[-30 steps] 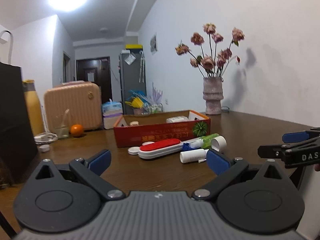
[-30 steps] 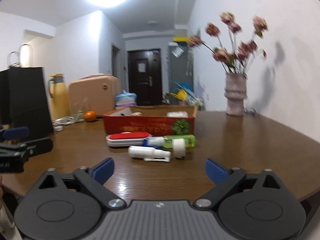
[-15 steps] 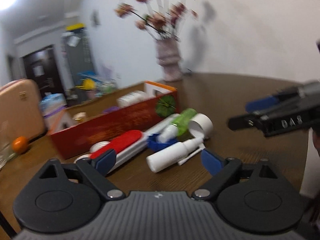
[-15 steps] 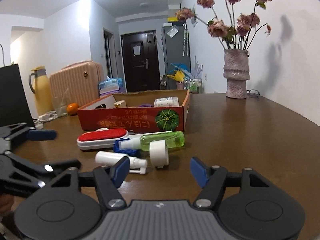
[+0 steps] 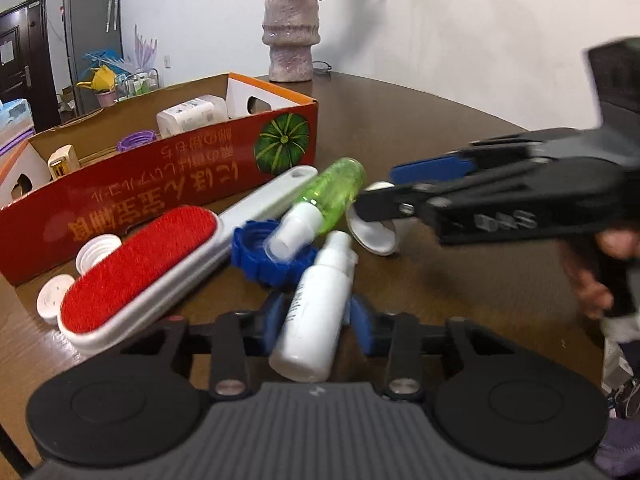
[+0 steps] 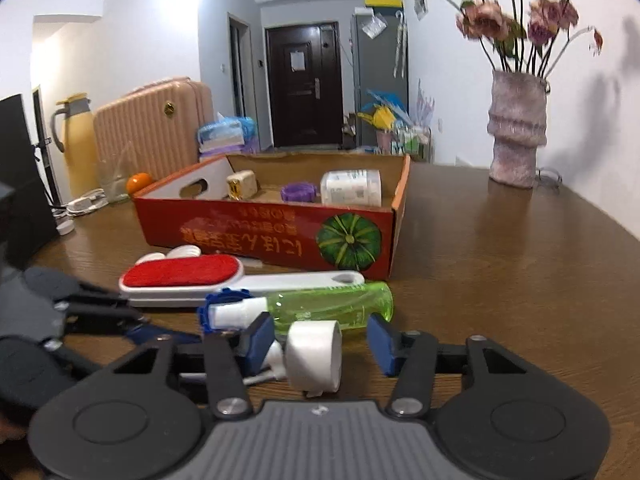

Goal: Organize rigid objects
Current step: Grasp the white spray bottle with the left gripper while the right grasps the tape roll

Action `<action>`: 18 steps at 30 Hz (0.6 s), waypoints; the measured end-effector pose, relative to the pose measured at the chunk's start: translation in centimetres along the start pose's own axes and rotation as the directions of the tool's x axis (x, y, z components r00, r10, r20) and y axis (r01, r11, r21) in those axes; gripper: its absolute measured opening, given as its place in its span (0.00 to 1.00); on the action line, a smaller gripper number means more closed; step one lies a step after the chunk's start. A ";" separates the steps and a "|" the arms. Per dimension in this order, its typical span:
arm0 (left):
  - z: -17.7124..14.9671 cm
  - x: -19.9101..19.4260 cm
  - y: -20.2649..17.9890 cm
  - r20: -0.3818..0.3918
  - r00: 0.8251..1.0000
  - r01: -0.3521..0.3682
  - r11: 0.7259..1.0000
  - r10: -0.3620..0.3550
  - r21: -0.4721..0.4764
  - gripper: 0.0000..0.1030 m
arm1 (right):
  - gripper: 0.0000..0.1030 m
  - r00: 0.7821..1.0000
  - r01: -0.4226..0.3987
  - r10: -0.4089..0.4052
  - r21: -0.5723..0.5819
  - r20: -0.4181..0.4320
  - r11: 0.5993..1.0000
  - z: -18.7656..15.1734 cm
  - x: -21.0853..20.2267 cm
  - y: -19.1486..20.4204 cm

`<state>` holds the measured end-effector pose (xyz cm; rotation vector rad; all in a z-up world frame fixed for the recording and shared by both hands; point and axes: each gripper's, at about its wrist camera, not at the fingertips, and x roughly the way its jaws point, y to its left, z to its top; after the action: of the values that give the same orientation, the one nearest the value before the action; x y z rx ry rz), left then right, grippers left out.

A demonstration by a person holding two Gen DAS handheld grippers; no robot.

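Note:
A white spray bottle lies on the brown table between the blue pads of my left gripper, which has closed around it. A white tape roll stands between the pads of my right gripper, with gaps on both sides. Beside them lie a green spray bottle, a blue ring lid, a red-and-white lint brush and white caps. The red cardboard box behind holds a white bottle, a purple ring and a small charger.
A pink vase of flowers stands at the table's back right. A peach suitcase, a yellow jug, an orange and a black bag are at the back left. My right gripper shows in the left wrist view.
Both grippers moved forward and down to the pile. The left jaws narrowed around the white spray bottle. The right jaws narrowed around the white tape roll.

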<state>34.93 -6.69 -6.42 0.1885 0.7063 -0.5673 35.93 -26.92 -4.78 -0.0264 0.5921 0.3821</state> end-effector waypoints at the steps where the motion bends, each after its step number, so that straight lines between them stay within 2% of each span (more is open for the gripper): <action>1: -0.3 -0.3 -0.1 -0.004 1.000 0.014 1.000 -0.014 0.004 0.30 | 0.35 1.000 -0.003 0.004 0.010 -0.013 1.000 -0.1 0.4 -0.2; 2: -0.3 -0.5 -0.3 -0.006 1.000 0.023 1.000 -0.023 0.001 0.30 | 0.23 1.000 -0.006 0.007 0.019 -0.022 1.000 -0.4 0.4 -0.3; 7: -1.0 -2.2 -1.5 0.028 0.999 -0.016 0.999 0.018 -0.044 0.27 | 0.23 1.000 -0.015 0.015 0.061 -0.001 0.998 -1.5 -1.1 -0.4; 12: -2.8 -7.3 -3.5 0.149 0.984 -0.084 0.990 0.100 -0.111 0.27 | 0.23 0.999 -0.040 0.036 0.121 0.031 0.992 -3.3 -4.1 0.4; 14: -3.7 -10.1 -4.1 0.200 0.965 -0.141 0.978 0.170 -0.154 0.27 | 0.23 0.998 -0.047 0.043 0.118 0.035 0.992 -3.9 -5.1 1.2; 18: -5.2 -15.9 -4.4 0.292 0.899 -0.262 0.935 0.326 -0.237 0.27 | 0.23 0.994 -0.085 0.080 0.080 0.071 0.993 -4.0 -7.8 3.7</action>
<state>19.73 -1.69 0.27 0.0167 0.3932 -0.2256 26.44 -26.69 -3.52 0.0904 0.5431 0.4365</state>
